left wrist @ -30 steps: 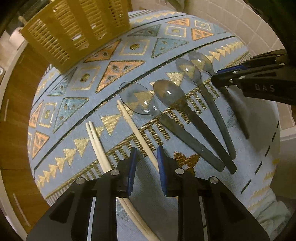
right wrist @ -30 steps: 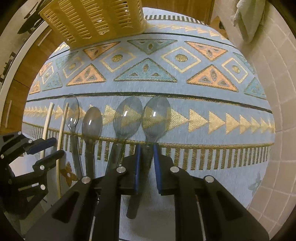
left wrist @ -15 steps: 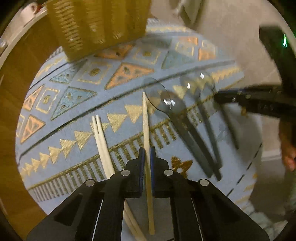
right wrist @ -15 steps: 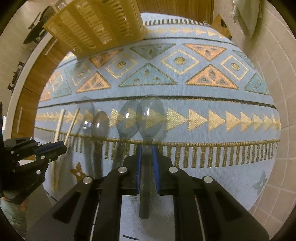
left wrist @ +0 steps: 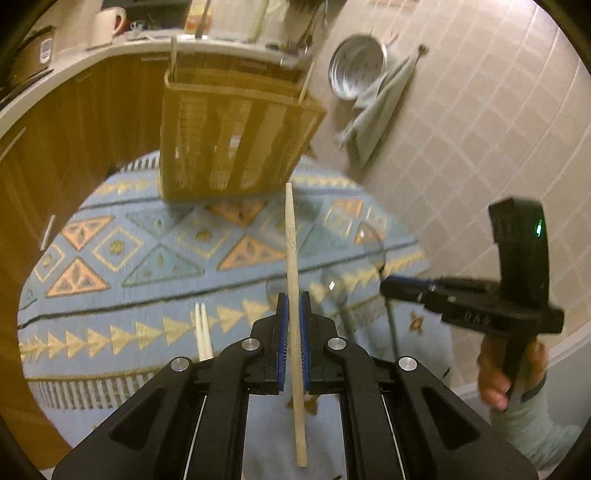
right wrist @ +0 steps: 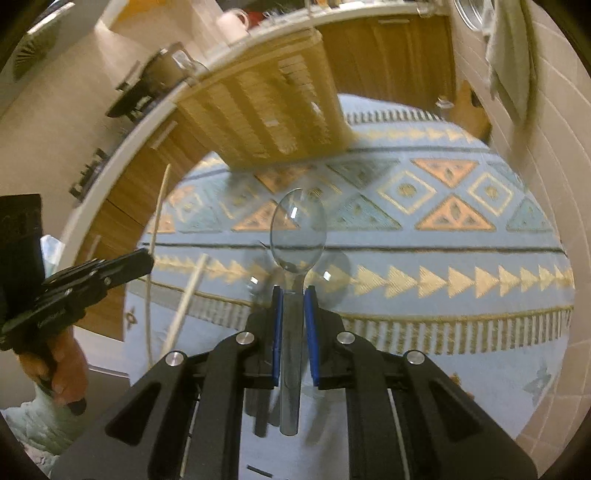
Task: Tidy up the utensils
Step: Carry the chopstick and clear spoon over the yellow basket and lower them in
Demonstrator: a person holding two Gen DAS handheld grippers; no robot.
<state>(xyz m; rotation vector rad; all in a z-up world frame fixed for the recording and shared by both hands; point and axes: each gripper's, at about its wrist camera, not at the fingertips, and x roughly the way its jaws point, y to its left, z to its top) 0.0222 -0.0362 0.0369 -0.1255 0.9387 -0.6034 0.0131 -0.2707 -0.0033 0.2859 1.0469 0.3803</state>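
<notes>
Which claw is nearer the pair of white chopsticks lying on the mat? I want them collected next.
Left. The left claw hangs just beside the white chopsticks, gripping a wooden chopstick. The right claw is farther off, across the spoons.

Patterned blue cloth (left wrist: 110, 295), hanging grey towel (left wrist: 376, 110), metal bowl (left wrist: 356, 70), white mug (left wrist: 105, 27)

1. The left tool (left wrist: 291, 306), black with blue pads, is angled downward, its jaws clamped on a pale wooden chopstick (left wrist: 292, 258) that runs upright between them.
2. The right tool (right wrist: 293, 302), the same make, also tilts downward, jaws closed on the handle of a clear plastic spoon (right wrist: 297, 232).
3. To the right of the chopstick, the right hand (left wrist: 506, 373) grips its tool's handle; a pale sleeve (left wrist: 532, 432) covers the wrist.
</notes>
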